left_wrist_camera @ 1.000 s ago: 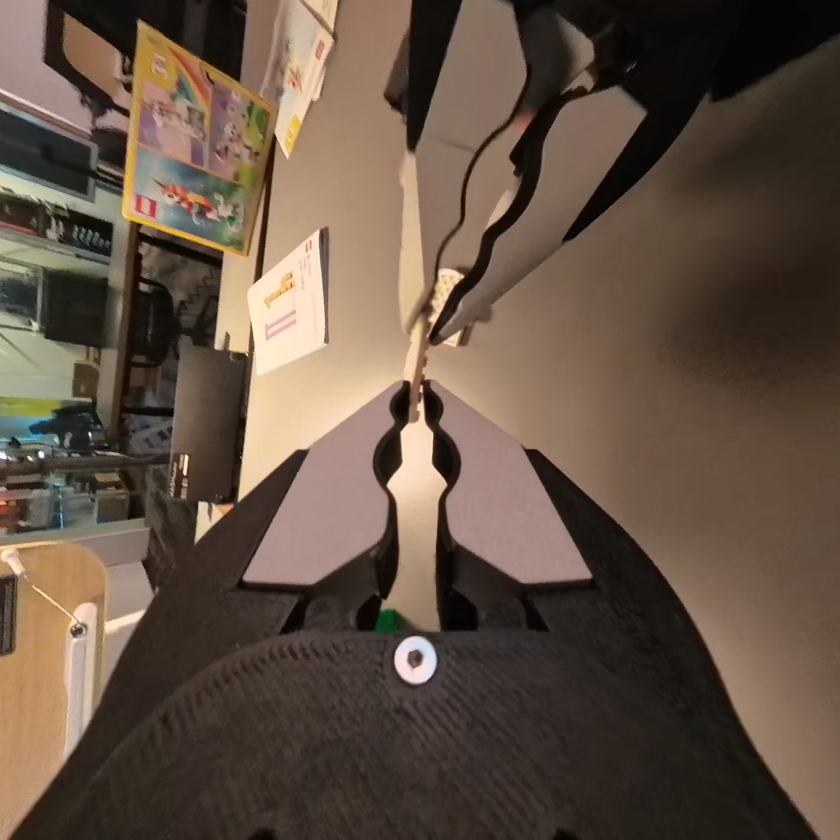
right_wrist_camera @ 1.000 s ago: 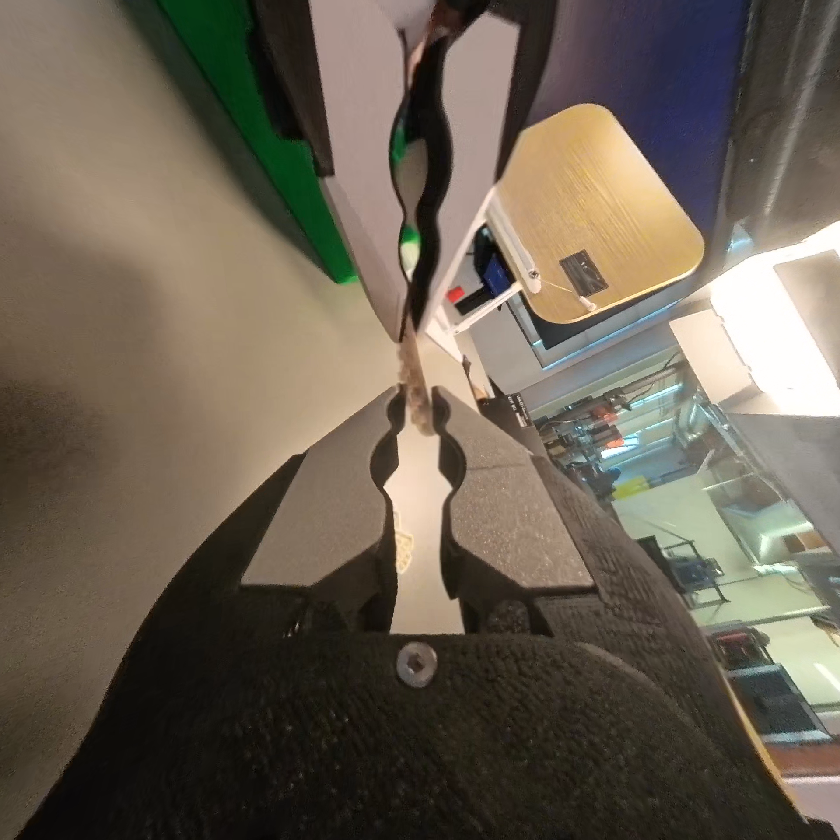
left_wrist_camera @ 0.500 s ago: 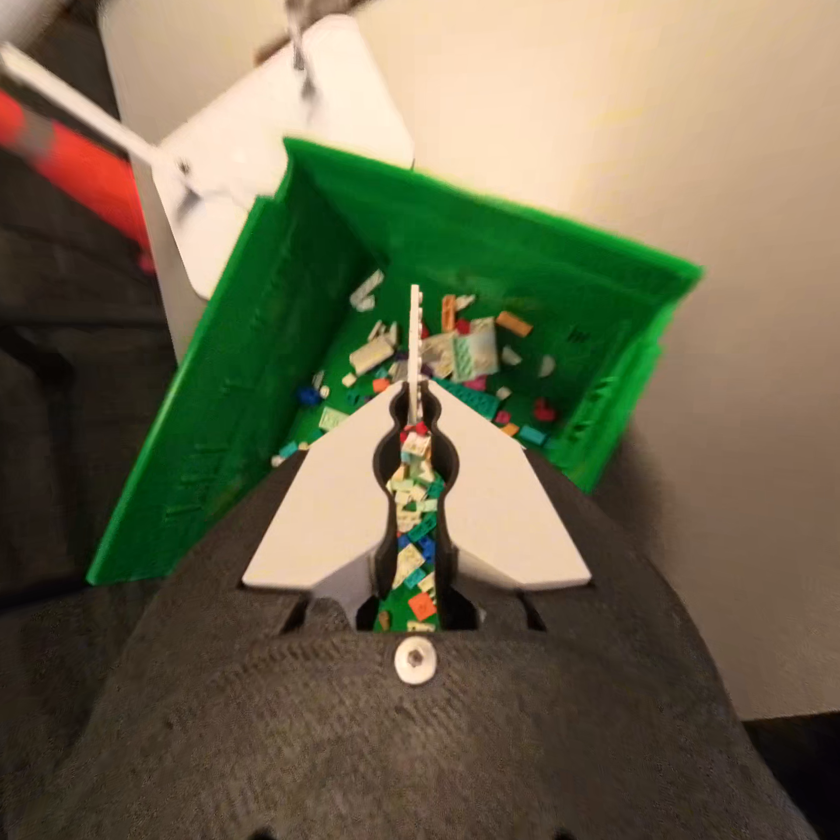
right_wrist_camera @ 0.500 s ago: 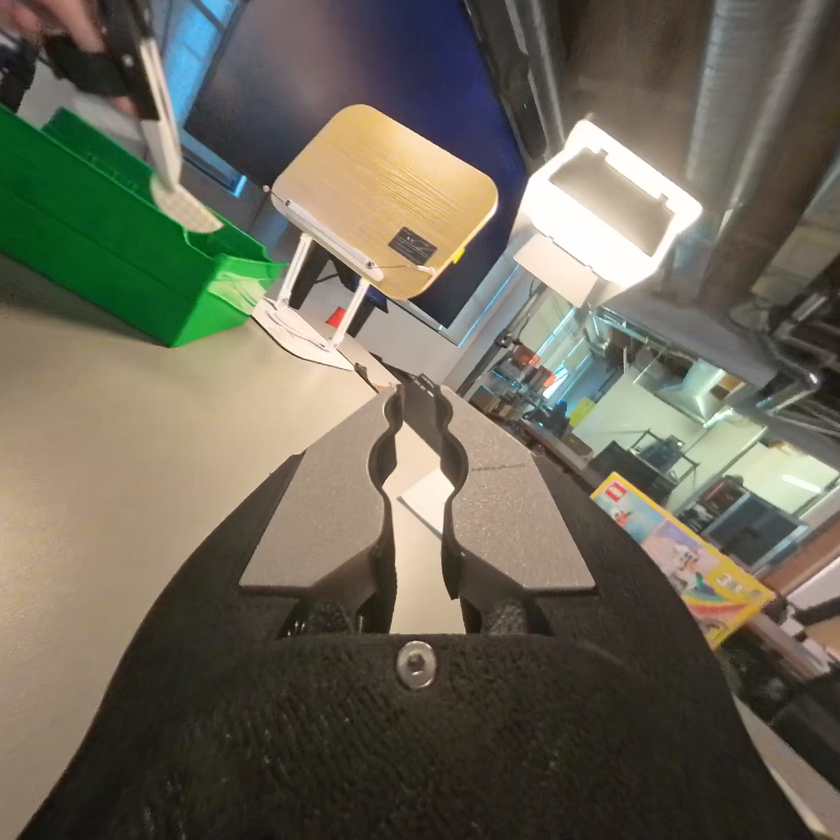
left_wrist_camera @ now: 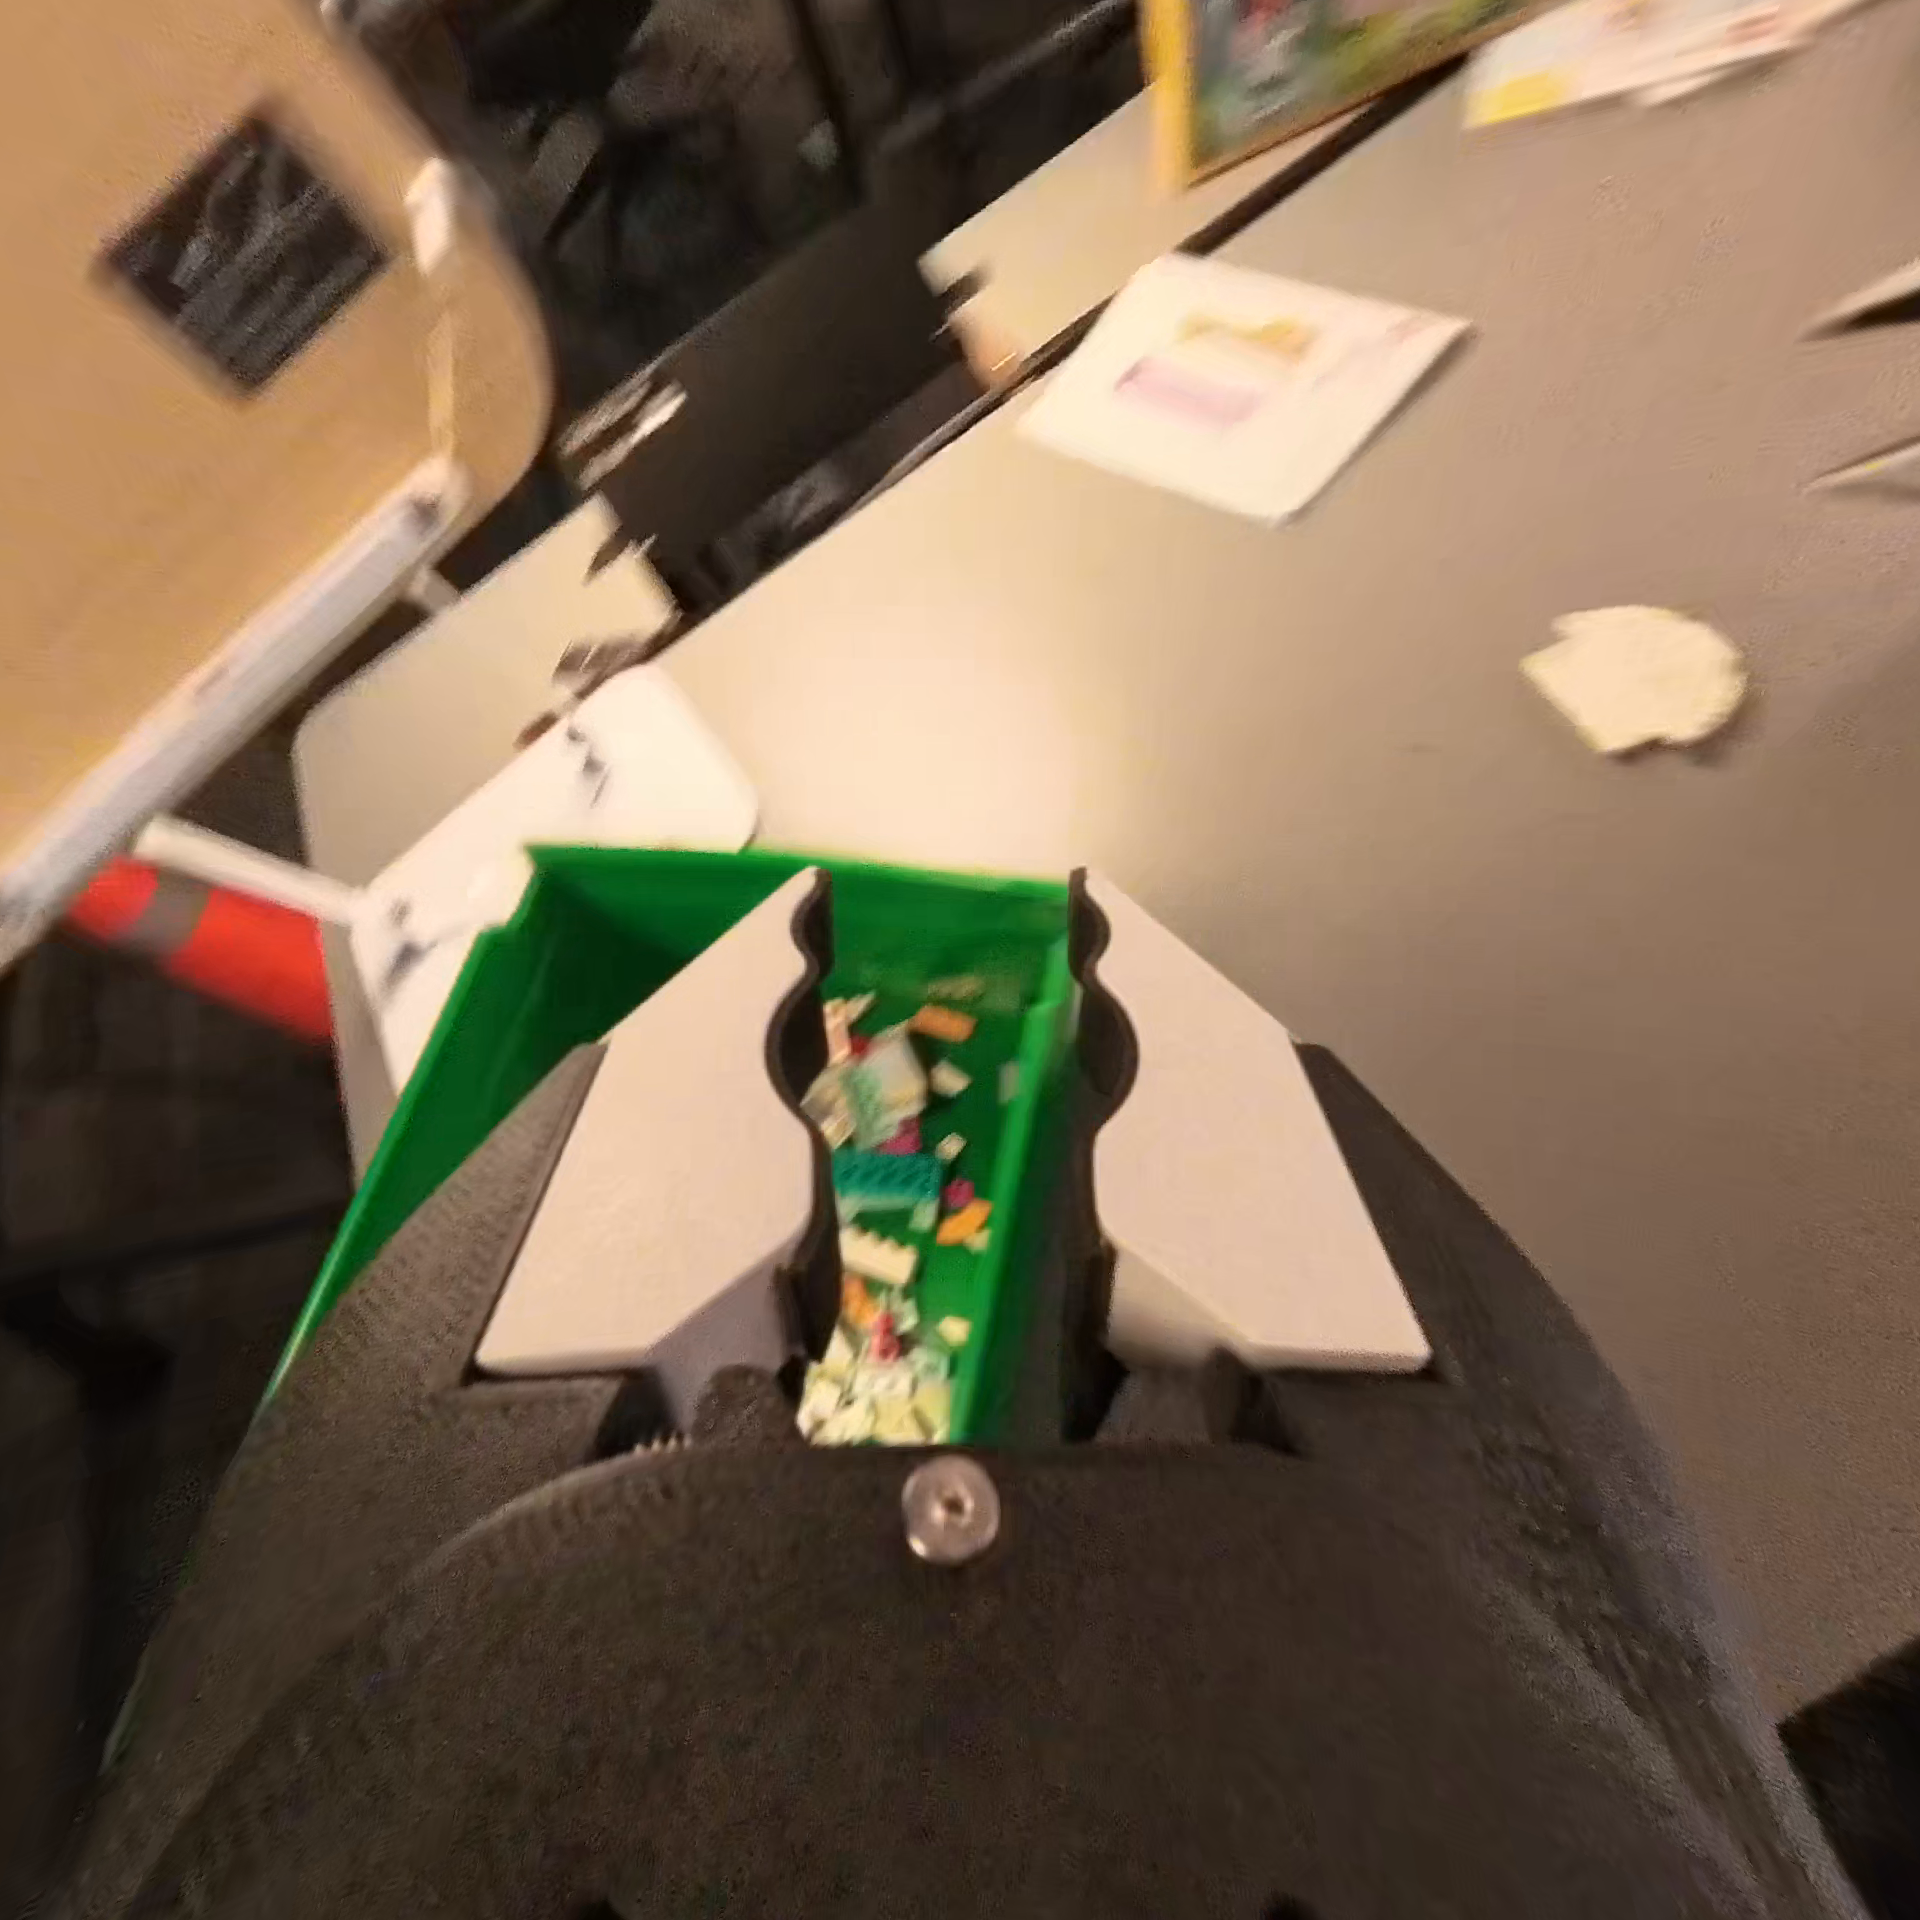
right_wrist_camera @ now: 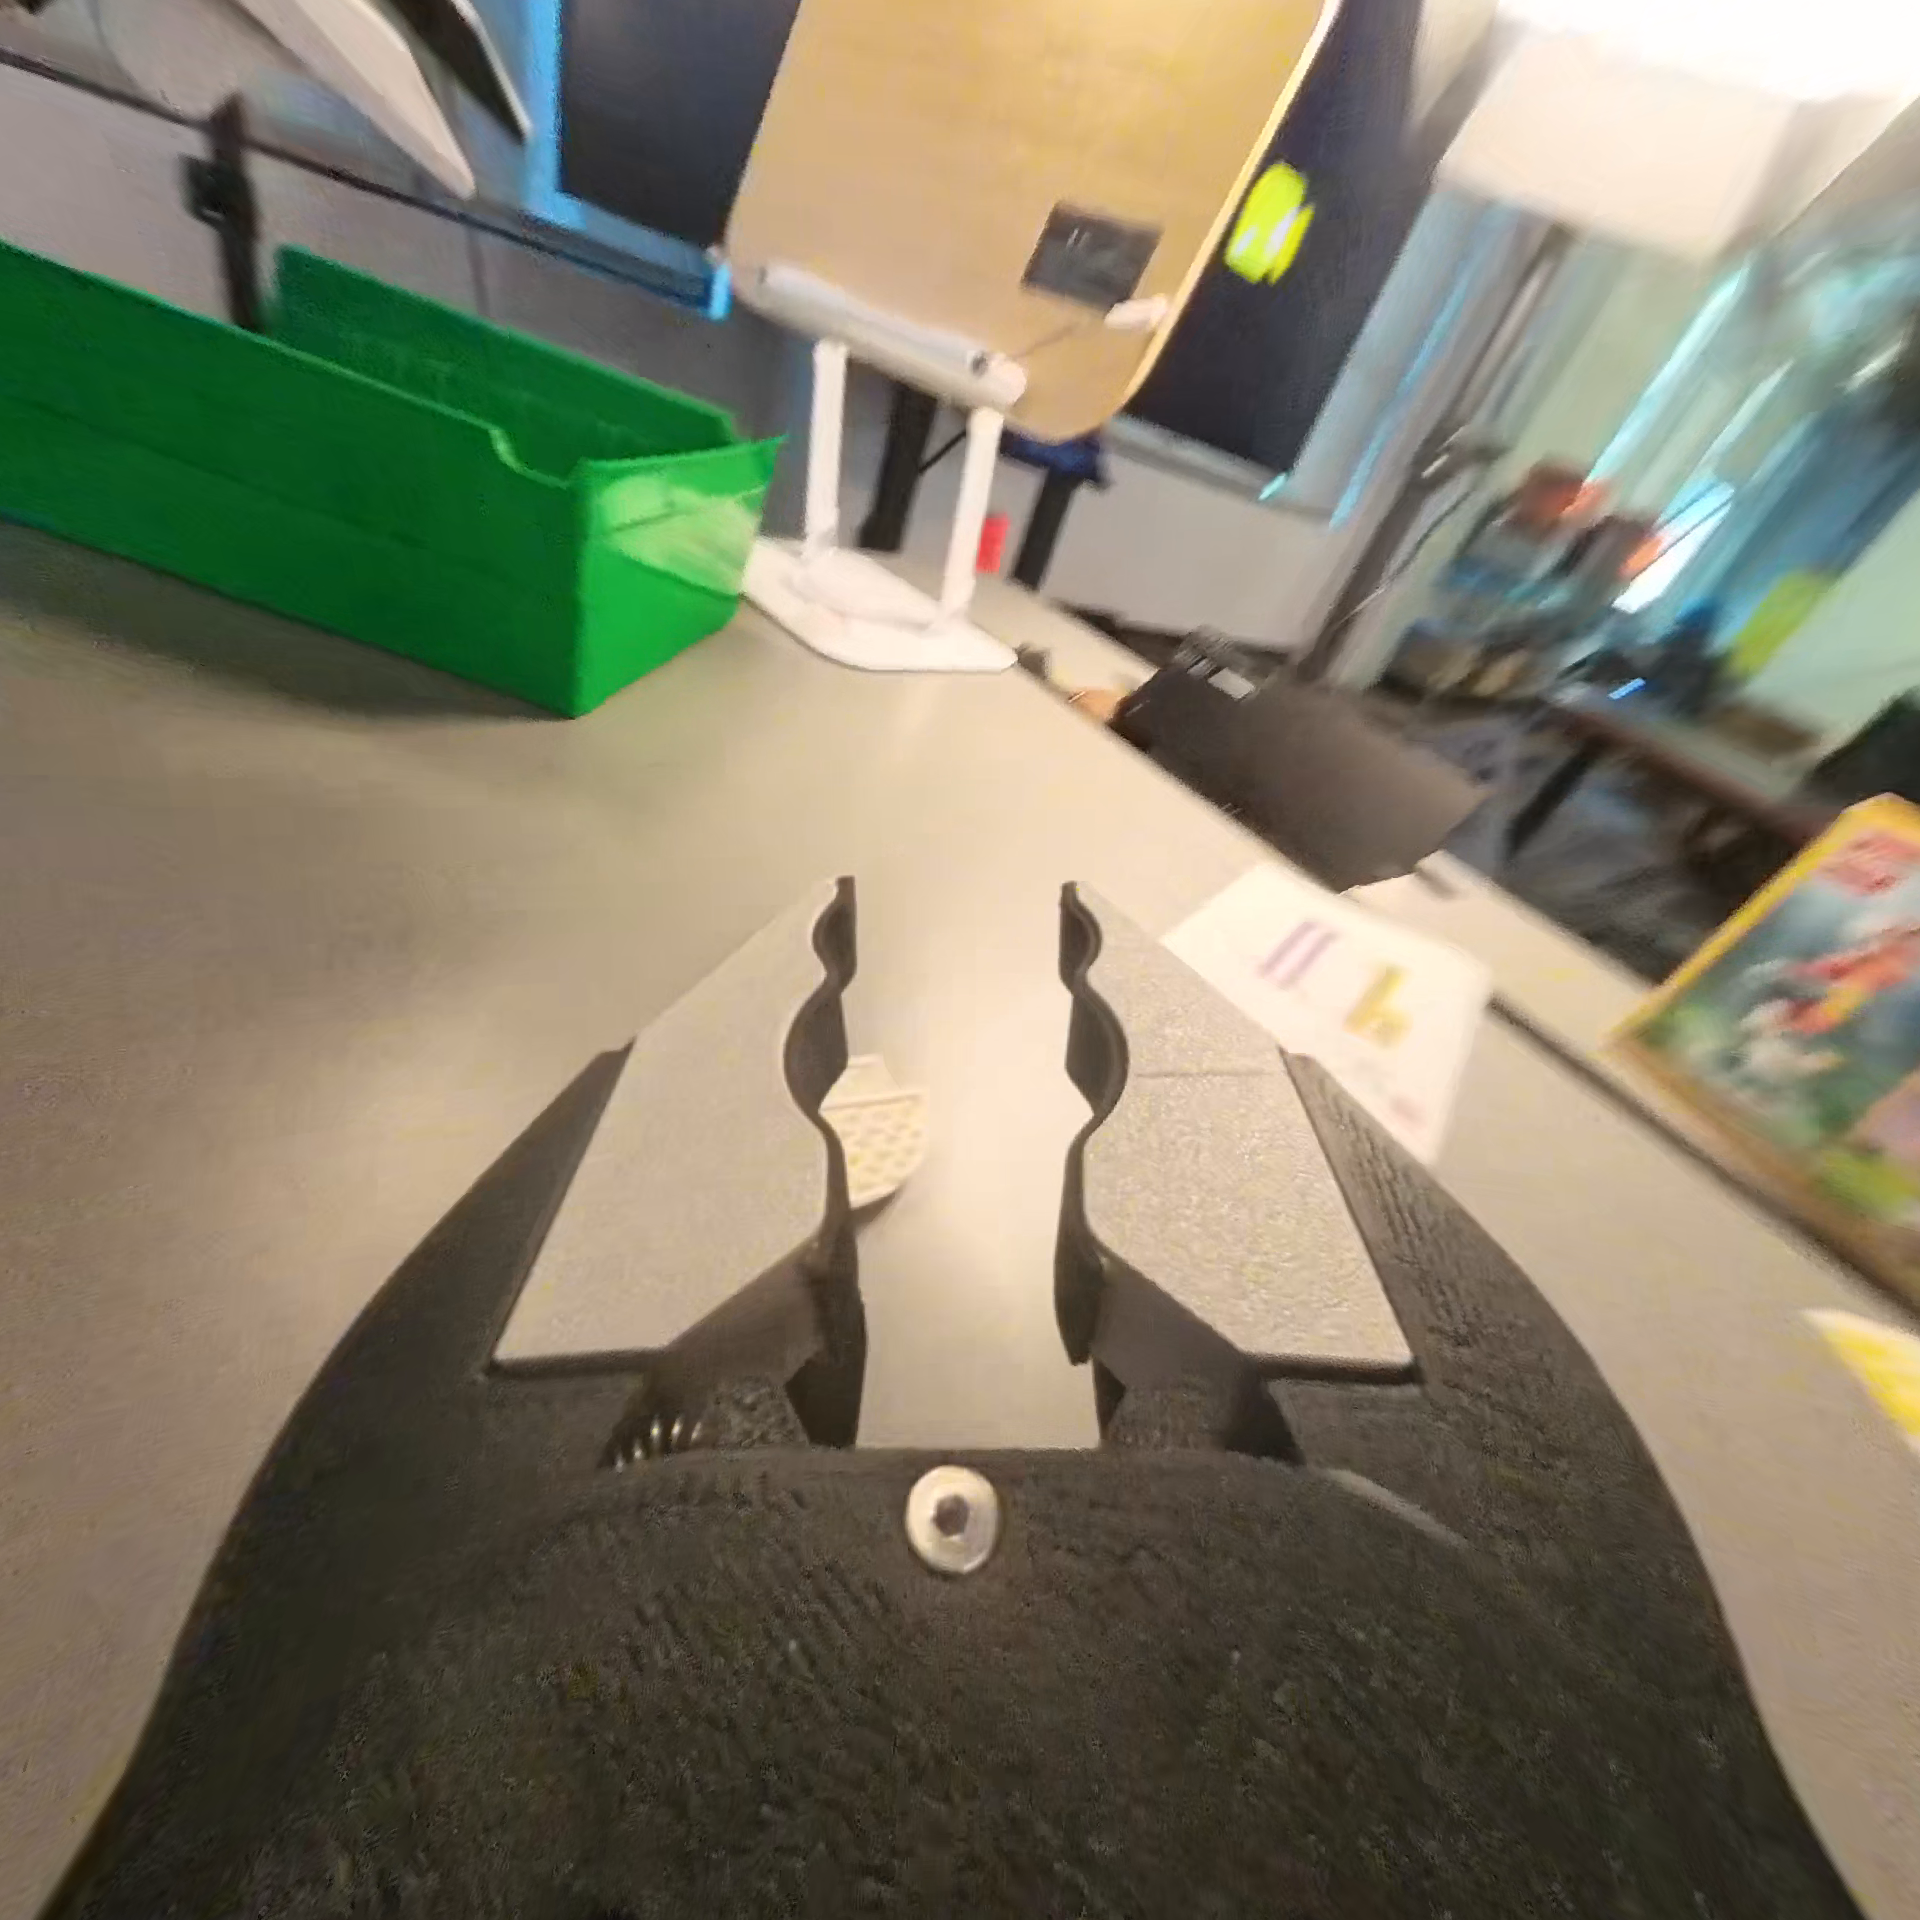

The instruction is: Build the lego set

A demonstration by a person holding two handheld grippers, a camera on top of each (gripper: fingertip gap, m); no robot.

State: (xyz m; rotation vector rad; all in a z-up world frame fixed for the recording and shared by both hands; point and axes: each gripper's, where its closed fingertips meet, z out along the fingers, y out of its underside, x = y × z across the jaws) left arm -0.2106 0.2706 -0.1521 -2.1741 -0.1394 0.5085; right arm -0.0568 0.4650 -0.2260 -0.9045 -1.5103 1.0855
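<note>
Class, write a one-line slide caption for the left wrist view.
Open left gripper hangs above the green bin of loose bricks; a pale plate lies on the grey table.

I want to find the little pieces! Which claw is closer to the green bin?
Left. The left claw hovers open right above the green bin of pieces. The right claw is open low over the table, the bin off to its left.

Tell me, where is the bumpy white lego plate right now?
The white lego plate lies flat on the grey table, right of the green bin in the left wrist view. In the right wrist view it peeks out beside the open right gripper.
</note>
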